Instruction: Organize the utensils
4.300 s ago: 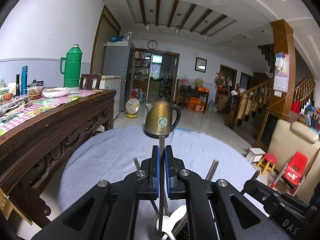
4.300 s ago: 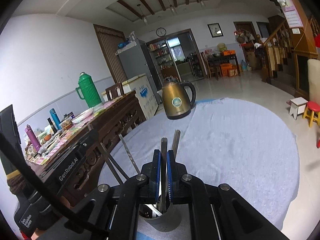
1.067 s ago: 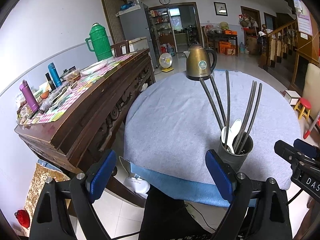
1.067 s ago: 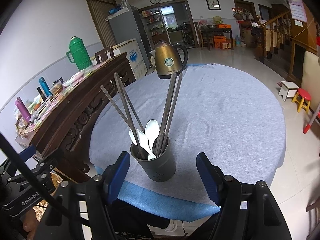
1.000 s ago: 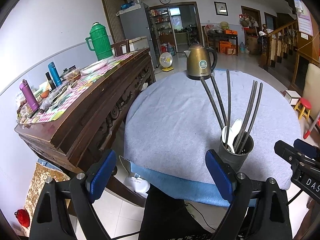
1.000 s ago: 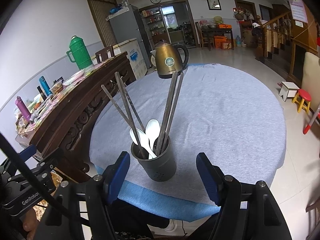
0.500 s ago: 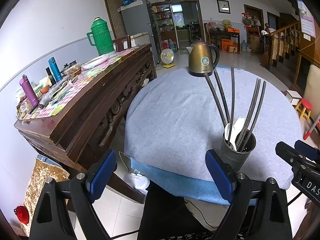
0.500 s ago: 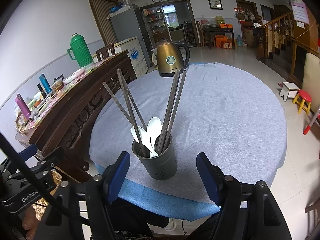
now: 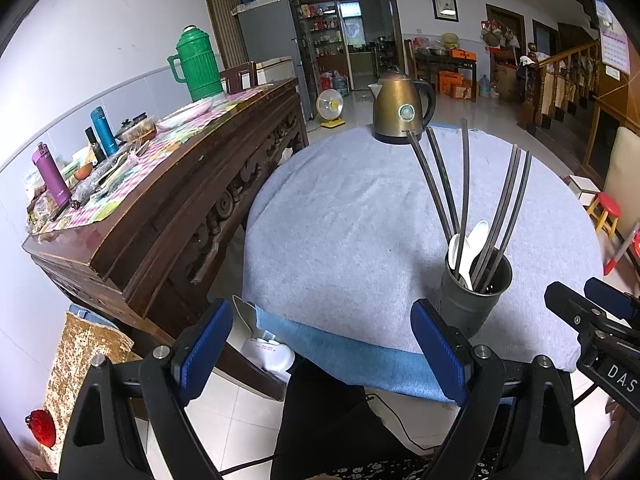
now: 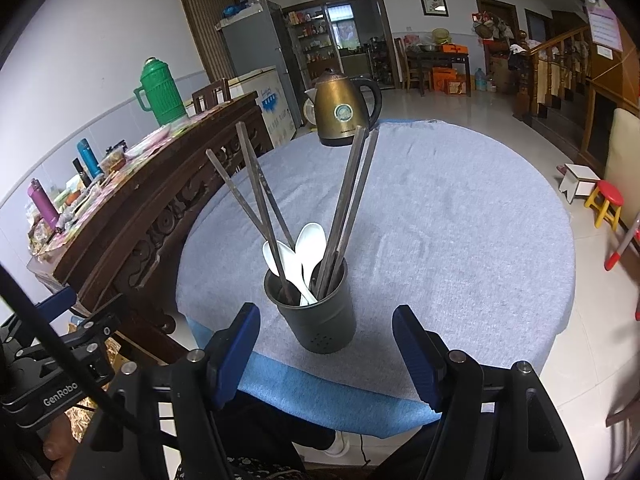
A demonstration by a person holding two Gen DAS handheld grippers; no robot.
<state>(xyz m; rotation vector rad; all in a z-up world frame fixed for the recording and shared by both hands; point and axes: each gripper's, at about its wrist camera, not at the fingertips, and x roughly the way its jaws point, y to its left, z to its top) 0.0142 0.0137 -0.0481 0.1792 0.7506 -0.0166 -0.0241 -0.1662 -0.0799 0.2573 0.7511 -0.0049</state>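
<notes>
Black hand-held gripper (image 10: 326, 346), blue pads (image 10: 416, 356), silver screws, white lettering.

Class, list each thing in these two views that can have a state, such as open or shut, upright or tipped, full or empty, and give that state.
left gripper: open, holding nothing.
right gripper: open, holding nothing.
utensil holder: upright on the table, holding utensils.
chopsticks: standing in the holder, leaning outward.
white spoons: in the holder, bowls up.
kettle: upright, lid shut.
green thermos: upright, capped.

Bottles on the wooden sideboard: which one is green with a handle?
The big green flask at the far end of the sideboard. The purple bottle and the blue bottle are slim, without handles.
</notes>
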